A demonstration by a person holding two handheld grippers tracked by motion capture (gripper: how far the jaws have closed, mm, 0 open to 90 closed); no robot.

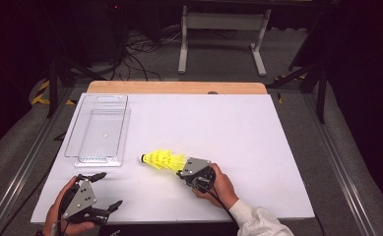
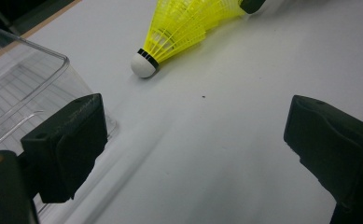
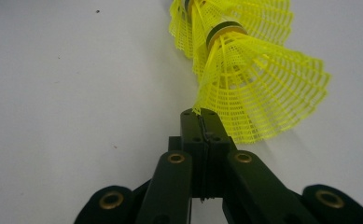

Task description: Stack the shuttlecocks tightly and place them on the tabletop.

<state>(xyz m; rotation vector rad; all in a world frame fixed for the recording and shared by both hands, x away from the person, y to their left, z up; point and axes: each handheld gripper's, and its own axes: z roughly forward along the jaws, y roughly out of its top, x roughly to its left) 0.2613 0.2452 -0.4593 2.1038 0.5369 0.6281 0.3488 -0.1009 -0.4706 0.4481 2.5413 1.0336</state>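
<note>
The right tongs [image 1: 183, 172] were clenched on the rim of the open skirt of a nested stack of yellow plastic-mesh shuttlecocks [image 1: 163, 160], the jaws pressed flat together on a thin edge of netting in the right gripper view [image 3: 244, 79]. The stack lay on its side on the white desk [image 1: 238, 128], near the front and just left of centre, with its white rounded cork tip [image 2: 143, 65] pointing toward the clear rectangular plastic bin [image 1: 100, 129] at the desk's left.

The likeliest trouble, I judged, was the grip itself: so little mesh was caught that a lift could let the skirt slip free or buckle. The shuttlecocks were only pushed into one another, so a tilt tip-down might let the front ones slide off and roll. Dragging instead of lifting could push the tip against the bin's near wall and shove the light bin along.

The left tongs [image 1: 111, 190] were released, jaws spread wide, held low near the front-left corner just before the bin's near end, and could be bumped by a careless swing leftward.

Open room lay to the right and behind the stack, where the desk was bare to its wooden back edge [image 1: 176, 87]. The front edge was close behind the right hand [image 1: 219, 186].
</note>
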